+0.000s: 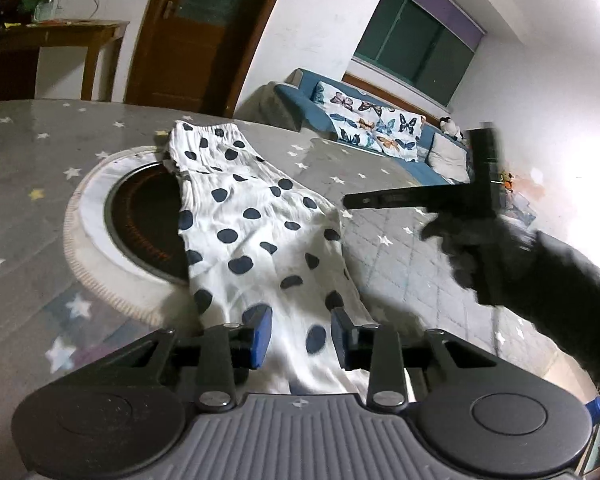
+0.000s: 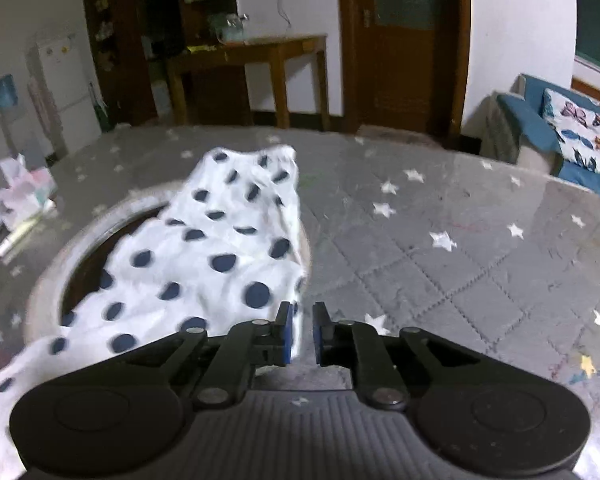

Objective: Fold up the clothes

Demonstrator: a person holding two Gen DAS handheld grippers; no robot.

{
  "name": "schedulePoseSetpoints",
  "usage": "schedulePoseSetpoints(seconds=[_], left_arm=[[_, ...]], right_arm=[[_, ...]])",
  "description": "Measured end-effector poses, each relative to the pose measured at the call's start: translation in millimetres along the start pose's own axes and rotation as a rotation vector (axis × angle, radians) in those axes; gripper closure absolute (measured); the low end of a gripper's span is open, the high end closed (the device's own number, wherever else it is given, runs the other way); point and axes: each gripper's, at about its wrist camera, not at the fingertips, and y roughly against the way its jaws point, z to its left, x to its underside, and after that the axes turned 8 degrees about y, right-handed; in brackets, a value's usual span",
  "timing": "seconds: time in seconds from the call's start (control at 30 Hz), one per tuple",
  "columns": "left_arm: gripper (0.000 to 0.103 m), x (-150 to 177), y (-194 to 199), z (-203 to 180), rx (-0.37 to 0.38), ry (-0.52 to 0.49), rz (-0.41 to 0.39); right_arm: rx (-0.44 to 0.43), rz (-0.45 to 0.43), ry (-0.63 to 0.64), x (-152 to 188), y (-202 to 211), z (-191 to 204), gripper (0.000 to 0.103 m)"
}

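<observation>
The cloth (image 1: pixel 256 236) is white with dark blue dots. The table cover (image 2: pixel 440 248) is grey with white stars (one star is yellow). The gripper pads (image 1: pixel 262 334) are blue. The sofa (image 1: pixel 296 92) is blue.

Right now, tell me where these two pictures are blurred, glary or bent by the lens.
Left wrist view: the right gripper and its gloved hand are motion-smeared; the polka-dot garment is sharp; glare sheens the star-print tablecloth; the door frame bows. Right wrist view: soft all over, the garment's dots smeared; the table edge curves.
</observation>
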Motion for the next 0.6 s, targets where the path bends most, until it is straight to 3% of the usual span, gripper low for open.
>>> schedulePoseSetpoints(seconds=[0.13, 0.37, 0.6], left_arm=[[0.069, -4.9, -17.7, 7.3, 0.008, 0.021, 0.022], [0.069, 10.9, -34.7, 18.1, 0.004, 0.056, 0.1], [0.069, 17.8, -29.6, 16.2, 0.006, 0.07, 0.109]], right_arm=[[-0.103, -0.028, 0.118, 4.8, 26.4, 34.2, 0.08], [-0.302, 0.019, 0.255, 38.4, 41.3, 99.3, 0.078], [-0.33, 0.065, 0.34, 71.0, 51.0, 118.1, 0.077]])
